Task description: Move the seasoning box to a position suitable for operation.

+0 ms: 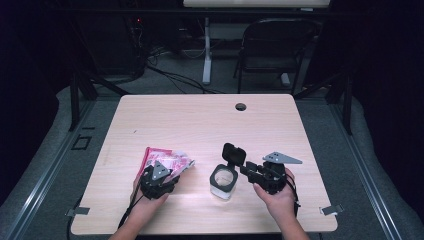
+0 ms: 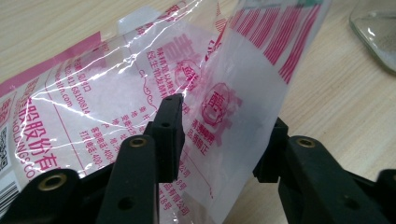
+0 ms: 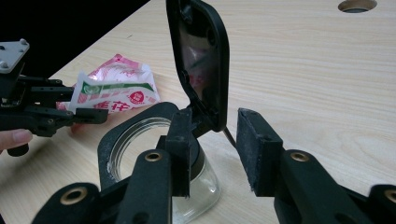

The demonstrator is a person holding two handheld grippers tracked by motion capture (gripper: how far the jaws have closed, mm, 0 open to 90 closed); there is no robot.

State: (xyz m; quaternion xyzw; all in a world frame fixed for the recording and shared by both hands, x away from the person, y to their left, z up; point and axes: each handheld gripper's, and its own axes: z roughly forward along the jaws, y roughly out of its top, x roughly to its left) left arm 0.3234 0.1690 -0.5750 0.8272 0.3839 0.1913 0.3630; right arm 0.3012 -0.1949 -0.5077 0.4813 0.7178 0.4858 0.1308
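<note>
High view: packet (image 1: 167, 161) at table's (image 1: 200, 120) 8 o'clock, pinched by left gripper (image 1: 159, 176). Jar (image 1: 222, 180) at 5 o'clock; right gripper (image 1: 250, 170) straddles its hinged lid (image 1: 233, 153), grip uncertain. Advice: hold lid back, lift packet's mouth squarely above jar, pour slowly.

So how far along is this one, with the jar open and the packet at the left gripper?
Done: the glass jar stands open, its black flip lid tipped up, with the right gripper at the hinge. In hand: a fold of the pink-and-white packet stands between the left gripper pads, though a firm pinch is not clear. Left: the packet is still on the table beside the jar, and nothing is visible inside the jar.
</note>
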